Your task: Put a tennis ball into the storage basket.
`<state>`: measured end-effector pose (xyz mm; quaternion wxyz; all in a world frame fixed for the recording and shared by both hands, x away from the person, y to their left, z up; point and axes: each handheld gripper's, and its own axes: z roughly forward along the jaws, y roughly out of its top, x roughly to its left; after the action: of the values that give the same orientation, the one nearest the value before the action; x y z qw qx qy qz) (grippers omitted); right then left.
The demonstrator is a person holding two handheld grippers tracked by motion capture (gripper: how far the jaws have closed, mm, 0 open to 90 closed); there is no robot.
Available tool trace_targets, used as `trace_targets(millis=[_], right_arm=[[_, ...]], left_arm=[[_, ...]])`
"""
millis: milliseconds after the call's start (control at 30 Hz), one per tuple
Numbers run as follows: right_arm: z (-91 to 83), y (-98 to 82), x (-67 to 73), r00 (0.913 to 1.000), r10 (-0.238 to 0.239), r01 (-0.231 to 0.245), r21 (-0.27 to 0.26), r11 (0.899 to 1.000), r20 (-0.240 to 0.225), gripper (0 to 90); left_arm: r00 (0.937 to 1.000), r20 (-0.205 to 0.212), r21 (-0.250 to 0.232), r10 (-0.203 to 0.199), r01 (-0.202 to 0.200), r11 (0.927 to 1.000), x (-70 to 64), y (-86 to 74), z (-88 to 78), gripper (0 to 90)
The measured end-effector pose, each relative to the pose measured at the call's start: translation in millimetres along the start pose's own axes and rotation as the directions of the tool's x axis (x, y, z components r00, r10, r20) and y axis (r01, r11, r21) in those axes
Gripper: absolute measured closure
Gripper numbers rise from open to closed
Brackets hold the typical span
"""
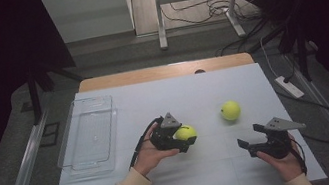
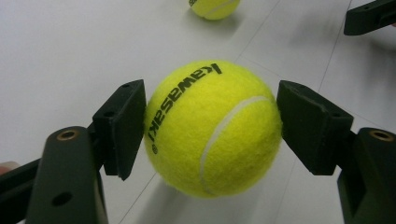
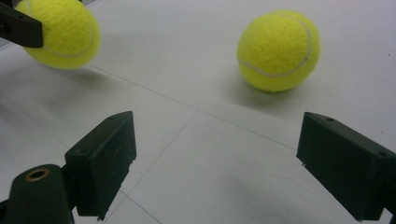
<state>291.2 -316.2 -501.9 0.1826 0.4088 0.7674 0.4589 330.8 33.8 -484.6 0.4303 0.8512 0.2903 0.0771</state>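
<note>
Left gripper view: left claw (image 2: 212,133) clamps a fuzzy yellow tennis ball (image 2: 214,127) just above the white tabletop (image 2: 70,51); right claw (image 3: 219,163) gapes empty near a second yellow tennis ball (image 3: 279,50).

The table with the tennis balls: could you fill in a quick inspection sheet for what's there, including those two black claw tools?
Surface: white table, wooden strip along its far edge.
Job's things: one tennis ball, printed "kawasaki", clamped in the left gripper and lifted clear of the table, shadow beneath it; second tennis ball lying free on the table, farther right.
Clutter: clear plastic tray at the left, nothing seen inside.
Grippers: left shut on the ball, pads pressing both sides; right gripper open, nothing between its jaws, pointing toward the free ball.
Cables: black cable trails from the left gripper; more cables on the floor behind.
Surroundings: white power strip on the floor at right, metal frame legs behind, dark sides.
</note>
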Motion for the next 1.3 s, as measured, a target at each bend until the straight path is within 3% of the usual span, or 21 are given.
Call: trace_targets(millis=[233, 667, 867, 1300], right_arm=[[1.3, 0.2, 1.9, 0.9999, 0.007, -0.007, 0.003, 1.000, 0.008, 11.5], [4.0, -0.5, 4.2, 0.9998, 0.012, -0.012, 0.007, 1.000, 0.013, 11.5], [3.6, -0.6, 3.9, 0.9999, 0.009, -0.009, 0.007, 1.000, 0.014, 11.5], [2.4, -1.2, 2.9, 0.9998, -0.003, 0.003, 0.011, 1.000, 0.018, 11.5]], left_arm=[[0.9999, -0.005, -0.019, 0.015, -0.015, 0.9997, 1.5, -1.3, -10.5, 27.7], [0.9997, -0.017, -0.102, -0.017, 0.016, 0.9947, 8.9, 0.0, -37.9, 27.6], [0.9995, -0.022, -0.118, -0.022, 0.020, 0.9928, 8.5, 0.1, -45.6, 27.7], [0.9984, -0.040, -0.195, -0.040, 0.032, 0.9802, 12.0, 4.1, -69.9, 27.6]])
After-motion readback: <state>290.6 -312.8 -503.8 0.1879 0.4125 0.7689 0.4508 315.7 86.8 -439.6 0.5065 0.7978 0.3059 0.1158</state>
